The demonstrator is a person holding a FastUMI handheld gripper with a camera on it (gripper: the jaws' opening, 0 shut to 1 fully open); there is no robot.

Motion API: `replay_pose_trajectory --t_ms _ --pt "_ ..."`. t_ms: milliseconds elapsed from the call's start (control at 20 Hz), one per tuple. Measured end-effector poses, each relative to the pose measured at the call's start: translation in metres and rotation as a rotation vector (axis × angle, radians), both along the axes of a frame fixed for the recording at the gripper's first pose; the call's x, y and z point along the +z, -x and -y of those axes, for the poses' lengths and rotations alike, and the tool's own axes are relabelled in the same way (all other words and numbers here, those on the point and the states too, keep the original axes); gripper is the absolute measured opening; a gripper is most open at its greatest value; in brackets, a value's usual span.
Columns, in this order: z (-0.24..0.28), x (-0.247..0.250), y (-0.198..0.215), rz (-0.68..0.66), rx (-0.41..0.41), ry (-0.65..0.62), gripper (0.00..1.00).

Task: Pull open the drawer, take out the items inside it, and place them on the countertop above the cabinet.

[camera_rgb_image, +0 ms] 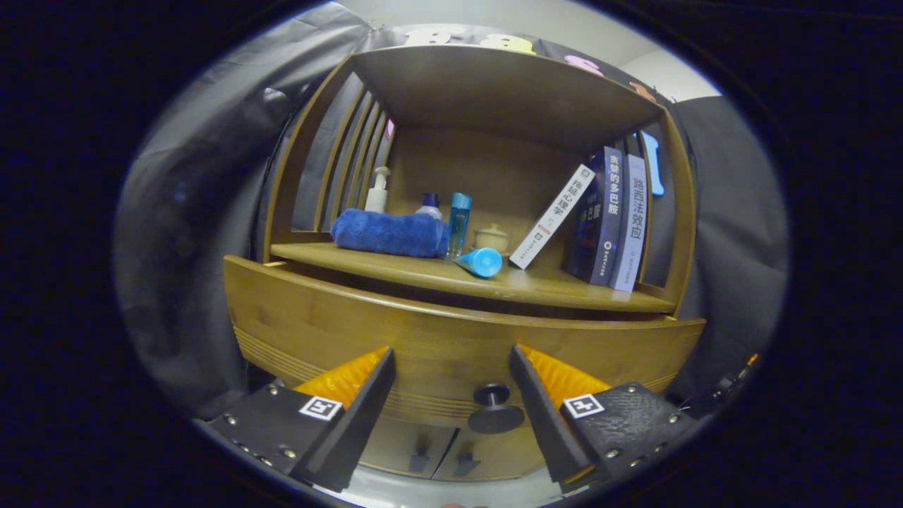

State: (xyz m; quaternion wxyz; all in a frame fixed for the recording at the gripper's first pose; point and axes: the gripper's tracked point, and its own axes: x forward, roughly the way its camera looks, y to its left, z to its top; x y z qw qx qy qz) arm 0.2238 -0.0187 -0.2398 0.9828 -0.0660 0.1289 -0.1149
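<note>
Two fingers of the gripper [451, 360] frame the shot, spread wide with nothing between their pads. Just ahead of them, in the gap and nearer the right finger, sits the round dark drawer knob [494, 408], not touched by either finger. It belongs to the curved wooden drawer front [423, 331], which looks pulled a little way out from the brown wooden cabinet [508, 92]; the inside of the drawer is hidden. Below the knob, two small dark door handles [441, 462] show on the lower cupboard doors.

Above the drawer runs the wooden tabletop [564, 289], and it is busy. At its left lies a rolled blue towel [390, 233], with a white pump bottle [378, 190] and a small blue-capped bottle [429, 205] behind it. Beside the towel stands a clear blue tube [458, 224], then a small cream lidded jar [492, 238]. A light blue cap-shaped container [481, 262] lies on its side in front. Further right, a white book [552, 216] leans against two upright books [614, 222].
</note>
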Motion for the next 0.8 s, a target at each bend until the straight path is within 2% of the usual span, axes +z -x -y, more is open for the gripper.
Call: replay_pose_trajectory --t_ms 800 --pt "0.007 -0.008 -0.046 -0.034 -0.013 -0.024 0.98"
